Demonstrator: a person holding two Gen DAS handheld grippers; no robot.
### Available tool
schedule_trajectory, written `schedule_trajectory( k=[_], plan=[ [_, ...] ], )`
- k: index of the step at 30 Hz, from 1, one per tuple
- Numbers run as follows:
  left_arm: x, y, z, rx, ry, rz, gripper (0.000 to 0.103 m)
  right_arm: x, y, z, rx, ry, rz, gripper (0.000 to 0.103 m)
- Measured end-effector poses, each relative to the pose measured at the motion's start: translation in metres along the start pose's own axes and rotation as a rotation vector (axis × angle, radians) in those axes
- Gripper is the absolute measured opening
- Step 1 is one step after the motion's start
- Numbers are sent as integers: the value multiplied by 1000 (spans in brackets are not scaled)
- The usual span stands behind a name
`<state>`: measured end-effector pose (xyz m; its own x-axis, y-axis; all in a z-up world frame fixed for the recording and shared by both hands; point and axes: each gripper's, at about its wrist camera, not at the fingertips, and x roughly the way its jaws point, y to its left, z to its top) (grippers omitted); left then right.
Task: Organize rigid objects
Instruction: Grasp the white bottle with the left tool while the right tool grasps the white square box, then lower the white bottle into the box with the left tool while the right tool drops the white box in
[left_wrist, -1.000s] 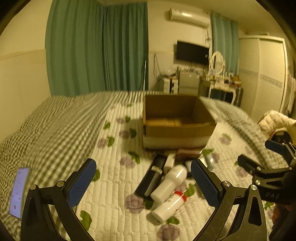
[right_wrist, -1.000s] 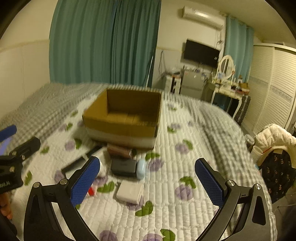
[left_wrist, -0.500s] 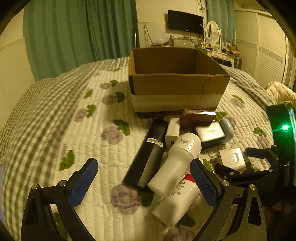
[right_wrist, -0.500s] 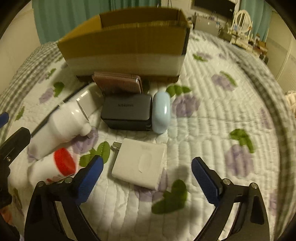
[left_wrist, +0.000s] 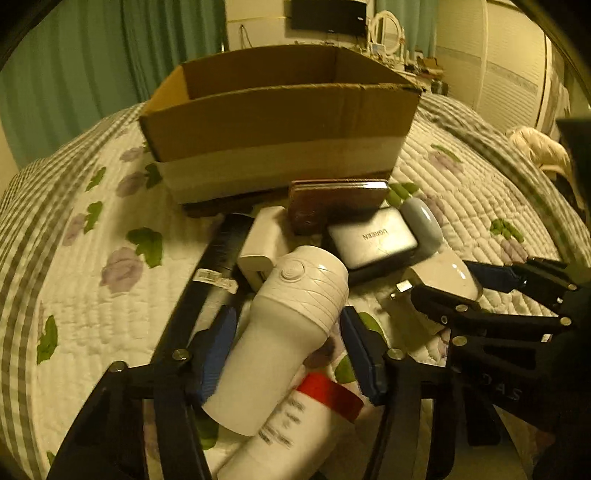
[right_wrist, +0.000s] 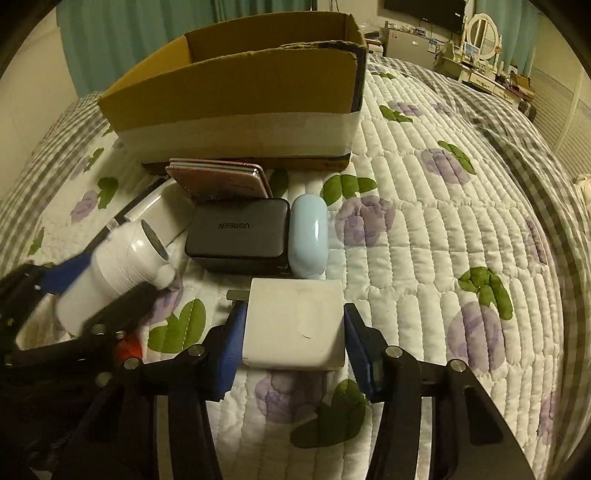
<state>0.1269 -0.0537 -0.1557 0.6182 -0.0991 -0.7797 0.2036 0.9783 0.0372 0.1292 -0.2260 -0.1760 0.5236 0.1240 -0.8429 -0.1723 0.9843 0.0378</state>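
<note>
White ribbed bottle (left_wrist: 295, 325) lower centre, flanked by left gripper (left_wrist: 291, 354) pads, narrowed, contact unclear. White square charger (right_wrist: 295, 325) lower centre, bracketed by right gripper (right_wrist: 291, 347), left pad touching, grip unclear. Open cardboard box (right_wrist: 240, 99) upper centre. Bare quilted bedspread (right_wrist: 461, 240) at right.

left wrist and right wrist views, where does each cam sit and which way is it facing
Left wrist: on the left gripper, low over the quilt, facing the cardboard box; its blue-padded fingers flank the white bottle, with the right gripper at right.
Right wrist: on the right gripper, facing the same box; its fingers flank the white charger, with the left gripper at left.
Shared: box, bottle, charger, black UGREEN charger, pale blue case.
</note>
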Motion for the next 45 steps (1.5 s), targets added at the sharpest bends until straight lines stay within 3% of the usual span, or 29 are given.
schedule_trajectory(
  k=[3, 9, 15, 26, 34, 38, 45],
  plan=[
    [-7, 2, 2, -8, -7, -9, 48, -2, -2, 0, -7, -7, -3, 50],
    [-35, 8, 7, -34, -44, -15, 48, -23, -5, 2, 11, -45, -11, 50],
    [-83, 13, 32, -46, -125, 0, 48, -66, 2, 16, -18, -135, -8, 50],
    [-137, 29, 114, -24, -268, 50, 48, -147, 10, 100, -61, -330, 27, 50],
    [-105, 34, 163, -19, -276, 73, 48, -145, 8, 169, -84, -393, 41, 50],
    [-69, 41, 175, -37, -245, 76, 48, -113, 1, 196, -68, -383, 43, 50],
    [-4, 58, 187, -84, -190, 62, 48, -51, -4, 215, -70, -332, 30, 50]
  ],
)
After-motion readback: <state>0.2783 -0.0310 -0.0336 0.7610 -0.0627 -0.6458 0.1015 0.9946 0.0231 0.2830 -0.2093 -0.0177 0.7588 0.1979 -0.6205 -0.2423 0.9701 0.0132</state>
